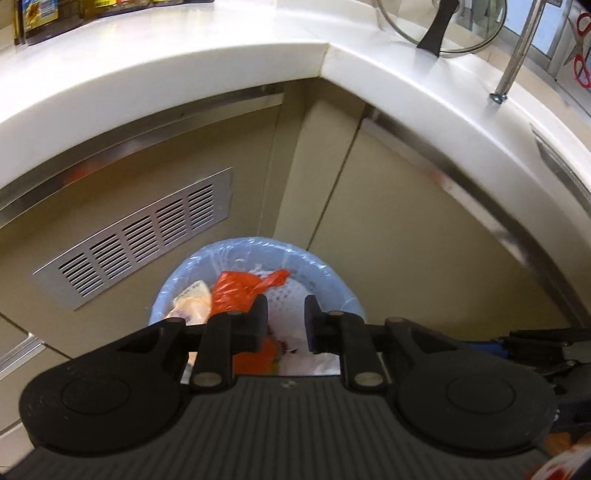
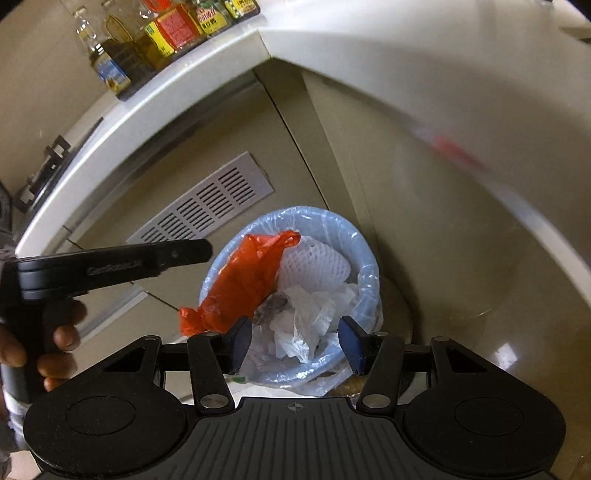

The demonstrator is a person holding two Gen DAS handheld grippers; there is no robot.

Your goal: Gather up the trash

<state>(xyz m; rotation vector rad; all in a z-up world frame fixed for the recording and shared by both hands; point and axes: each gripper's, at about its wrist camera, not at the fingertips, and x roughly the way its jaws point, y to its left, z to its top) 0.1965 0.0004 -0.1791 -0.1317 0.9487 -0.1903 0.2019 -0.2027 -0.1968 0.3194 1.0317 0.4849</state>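
From the left wrist camera, the left gripper [image 1: 286,321] hangs over the trash bin [image 1: 345,288], its two black fingers standing a narrow gap apart with nothing pressed between them. The bin is one, lined with a pale blue bag, and it stands on the floor in the corner under the white counter [image 1: 184,70]. Inside I count one orange plastic bag [image 1: 236,291], one white foam net [image 1: 288,295] and one yellowish wrapper [image 1: 192,302] whose print is too small to read. One metal vent grille [image 1: 136,236] is set in the cabinet door at the left, and one glass lid [image 1: 443,26] leans on the counter. From the right wrist camera, the right gripper [image 2: 293,341] is about half open above the same bin [image 2: 369,266], holding nothing; its two pads are blue. Here crumpled white tissue [image 2: 314,302] lies beside the orange bag. At the left, a hand [image 2: 55,339] holds the other gripper, which bears some embossed writing I cannot read. On the counter stand several bottles [image 2: 110,70] with yellow, red and blue labels, all illegible.
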